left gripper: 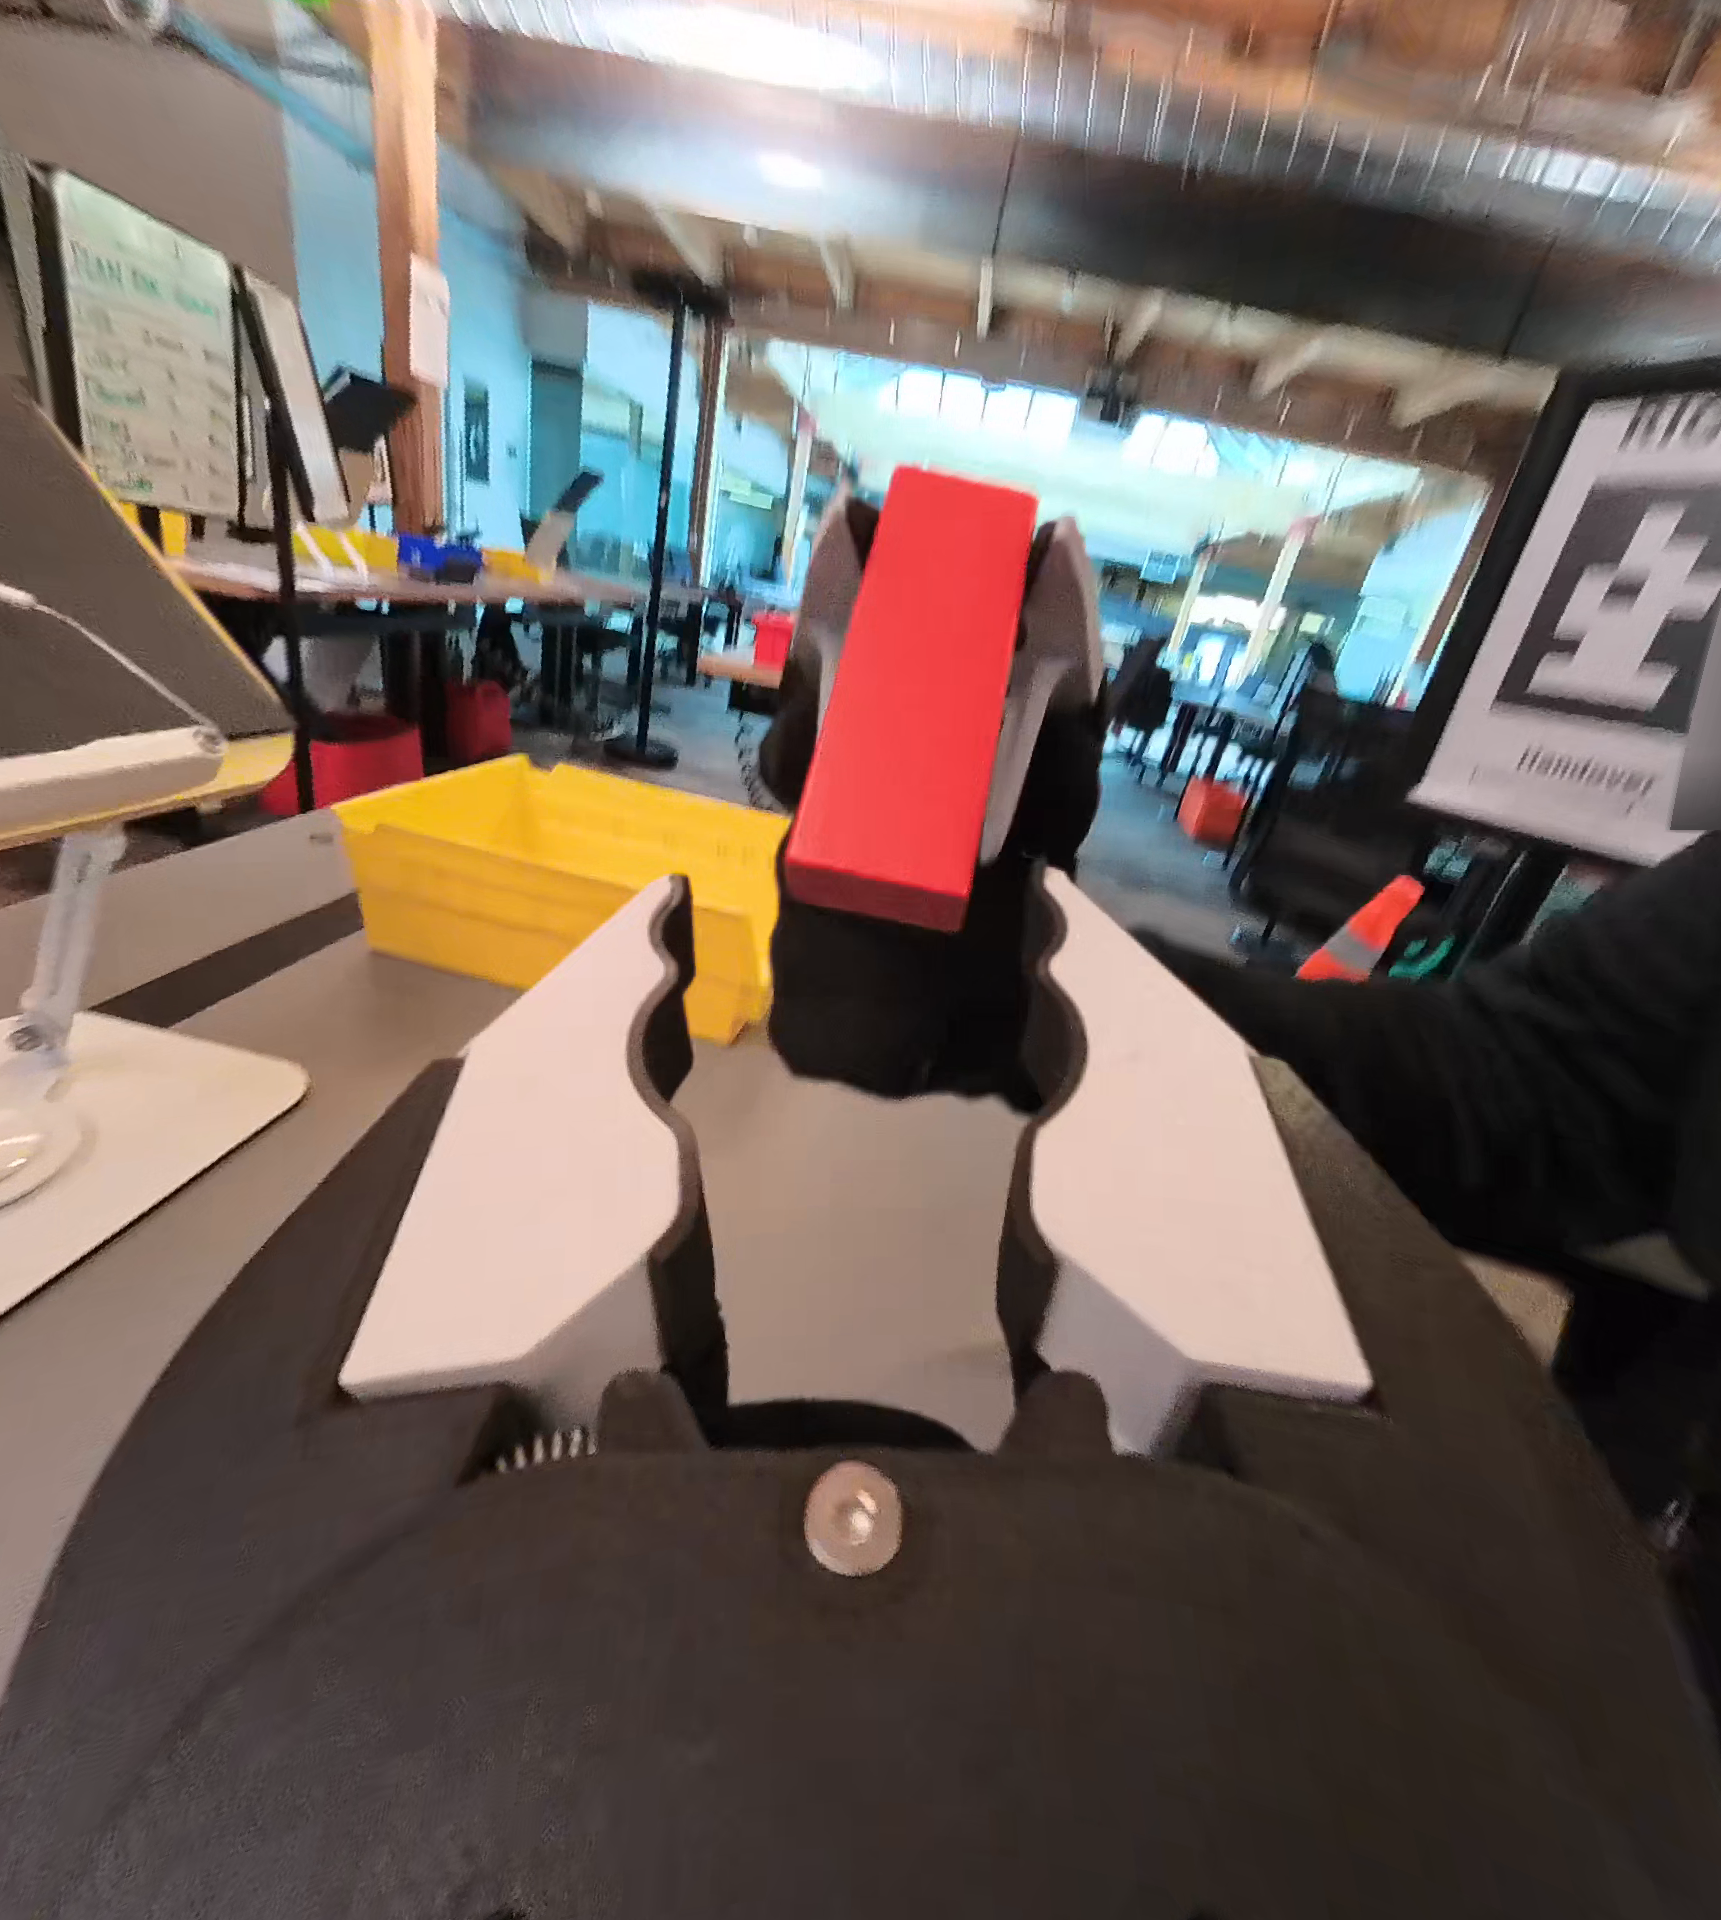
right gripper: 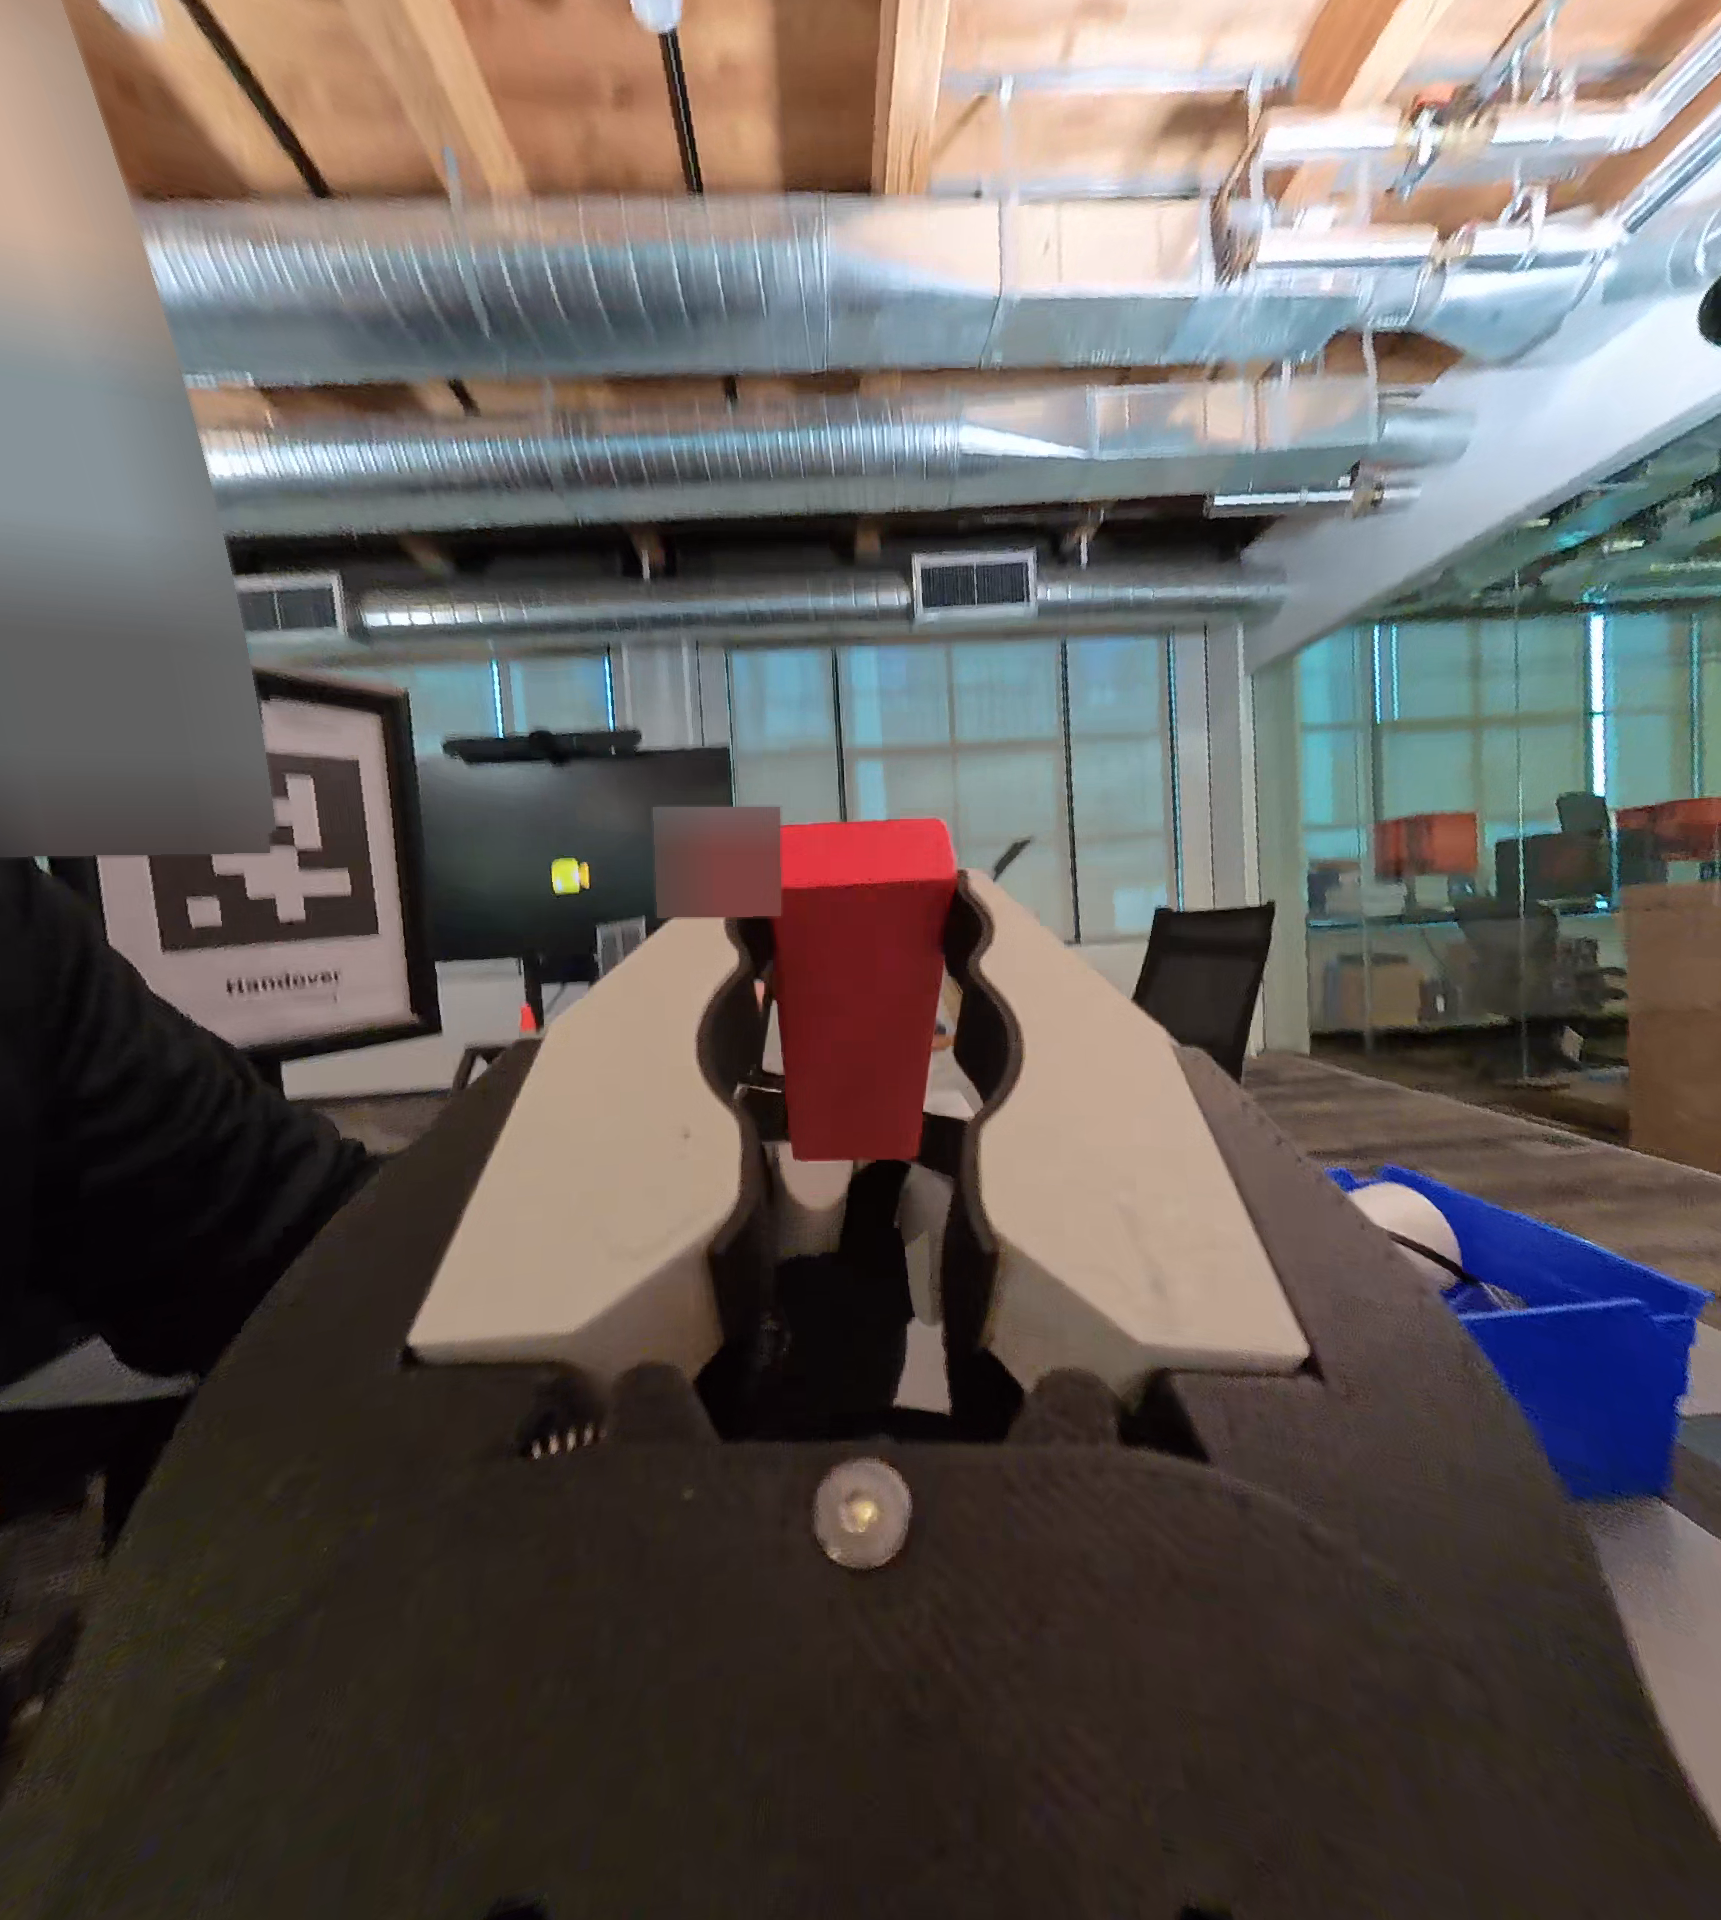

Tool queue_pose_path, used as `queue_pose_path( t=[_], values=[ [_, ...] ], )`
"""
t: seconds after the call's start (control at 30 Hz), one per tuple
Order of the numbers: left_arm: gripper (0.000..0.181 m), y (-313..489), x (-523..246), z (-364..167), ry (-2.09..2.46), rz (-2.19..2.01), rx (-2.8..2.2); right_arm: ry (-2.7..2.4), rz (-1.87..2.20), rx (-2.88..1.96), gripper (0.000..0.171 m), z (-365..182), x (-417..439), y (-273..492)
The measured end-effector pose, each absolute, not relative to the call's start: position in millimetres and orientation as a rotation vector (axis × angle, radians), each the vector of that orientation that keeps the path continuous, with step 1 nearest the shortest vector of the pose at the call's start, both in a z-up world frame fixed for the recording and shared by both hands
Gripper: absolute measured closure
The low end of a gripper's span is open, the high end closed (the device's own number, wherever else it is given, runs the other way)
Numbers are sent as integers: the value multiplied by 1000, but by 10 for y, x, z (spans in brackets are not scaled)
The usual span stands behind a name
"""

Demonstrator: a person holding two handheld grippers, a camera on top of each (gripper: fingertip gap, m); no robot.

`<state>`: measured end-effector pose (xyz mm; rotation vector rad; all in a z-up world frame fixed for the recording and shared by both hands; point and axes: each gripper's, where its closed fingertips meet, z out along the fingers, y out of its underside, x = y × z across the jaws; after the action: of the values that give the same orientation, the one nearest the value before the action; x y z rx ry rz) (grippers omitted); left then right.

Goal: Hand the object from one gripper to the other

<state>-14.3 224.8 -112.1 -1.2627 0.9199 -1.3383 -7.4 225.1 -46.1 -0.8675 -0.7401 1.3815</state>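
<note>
Right gripper (right gripper: 861,977) is pinching the red block (right gripper: 861,997) between its fingertips, with the block's upper end standing clear above them and its lower end hanging into the gap between the fingers. Left gripper (left gripper: 861,904) is spread wide and holds nothing; seen from the left wrist, the block (left gripper: 913,696) hangs in the air just beyond its tips, tilted, its near end roughly level with them and not yet between them. Behind the block in that view the right gripper (left gripper: 939,582) shows, clamped across the block's far part, with a dark sleeve (left gripper: 1458,1091) reaching in from the right.

By my reading, the handover is about half done: the block is picked up and presented, and the receiver is open and lined up. Left to do: bring the free end between the left fingers, close them on it, then loosen the right grip.

Farther out, a yellow bin (left gripper: 523,862) sits on the grey table (left gripper: 212,935) behind the left gripper, and a blue bin (right gripper: 1562,1330) lies beside the right one.
</note>
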Motion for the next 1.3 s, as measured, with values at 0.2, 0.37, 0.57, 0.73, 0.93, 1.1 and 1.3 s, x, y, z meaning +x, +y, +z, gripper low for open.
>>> queue_pose_path(
  t=[0.2,0.37,0.57,0.73,0.93,1.1,1.3],
  values=[
    [128,2178,-129,-928,803,-1472,-1178,-631,1490,-825,139,-512,-126,2274],
    [147,2183,-161,-921,801,-1462,-1168,-622,1514,-828,139,-523,-166,2263],
    [148,2278,-218,-958,862,-1370,-1262,-694,1452,-938,104,-622,-216,2347],
    [148,2292,-225,-1153,1130,-1084,-1422,-999,1122,-1075,109,-869,-231,2351],
    [148,2249,-302,-1413,1432,-682,-1540,-1350,774,-1218,120,-1187,-183,2274],
    [148,2180,-349,-1512,1539,-568,-1569,-1524,603,-1280,127,-1481,-264,2233],
    [148,2141,-361,-1610,1620,-448,-1576,-1632,508,-1290,140,-1685,-378,2184]
  ],
)
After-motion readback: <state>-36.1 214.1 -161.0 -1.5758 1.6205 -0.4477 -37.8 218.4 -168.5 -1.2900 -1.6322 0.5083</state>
